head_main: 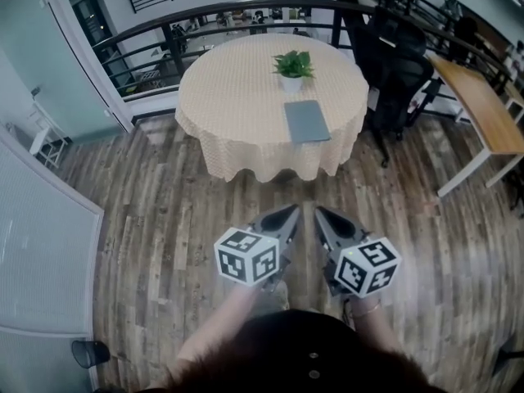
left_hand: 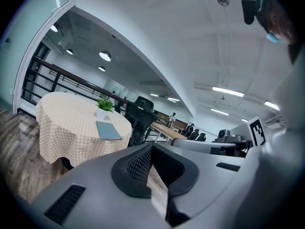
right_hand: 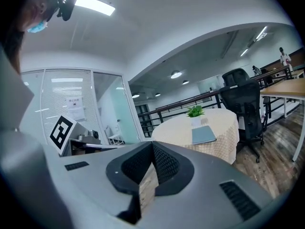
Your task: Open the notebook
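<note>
A closed grey-blue notebook point(head_main: 307, 121) lies on the near right part of a round table point(head_main: 237, 97) covered with a checked cloth. A small potted plant point(head_main: 293, 68) stands just behind it. The left gripper view shows the notebook point(left_hand: 108, 130) far off, and so does the right gripper view point(right_hand: 203, 135). My left gripper point(head_main: 295, 211) and right gripper point(head_main: 319, 213) hang side by side over the wooden floor, well short of the table, and point toward it. The jaws of the left gripper point(left_hand: 152, 149) meet at the tips with nothing between them. The right gripper point(right_hand: 152, 146) is shut and empty too.
A black office chair point(head_main: 393, 64) stands at the table's right side, with a wooden desk point(head_main: 483, 113) further right. A dark railing point(head_main: 164, 31) curves behind the table. Glass partitions point(head_main: 41, 244) line the left. Wooden floor point(head_main: 205, 211) lies between me and the table.
</note>
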### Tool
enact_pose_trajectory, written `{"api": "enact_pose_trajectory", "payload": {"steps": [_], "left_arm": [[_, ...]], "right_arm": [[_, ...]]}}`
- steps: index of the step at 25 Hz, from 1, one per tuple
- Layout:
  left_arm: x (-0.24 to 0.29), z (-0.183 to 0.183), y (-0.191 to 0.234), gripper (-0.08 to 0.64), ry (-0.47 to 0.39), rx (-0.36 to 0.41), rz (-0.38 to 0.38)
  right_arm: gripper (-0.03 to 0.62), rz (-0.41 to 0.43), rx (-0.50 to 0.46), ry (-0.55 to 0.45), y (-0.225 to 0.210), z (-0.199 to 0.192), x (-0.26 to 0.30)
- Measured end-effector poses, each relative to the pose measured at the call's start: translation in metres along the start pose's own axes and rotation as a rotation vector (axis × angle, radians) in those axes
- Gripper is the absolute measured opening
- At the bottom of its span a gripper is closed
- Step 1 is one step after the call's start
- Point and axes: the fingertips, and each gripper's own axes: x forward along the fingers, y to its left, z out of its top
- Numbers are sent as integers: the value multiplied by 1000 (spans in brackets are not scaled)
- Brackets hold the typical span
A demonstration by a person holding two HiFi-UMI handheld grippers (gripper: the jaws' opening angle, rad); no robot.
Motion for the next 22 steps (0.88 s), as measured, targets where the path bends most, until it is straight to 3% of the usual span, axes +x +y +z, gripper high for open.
{"api": "enact_pose_trajectory", "payload": {"steps": [6, 15, 22], "left_arm": [[18, 18, 36, 9, 38, 9, -28], [35, 21, 70, 9, 75, -25, -5], [57, 29, 97, 9, 66, -35, 28]], "right_arm": [[11, -43, 4, 7, -17, 14, 45], [11, -87, 31, 40, -38, 18, 75], [11, -63, 46, 45, -59, 22, 104]]}}
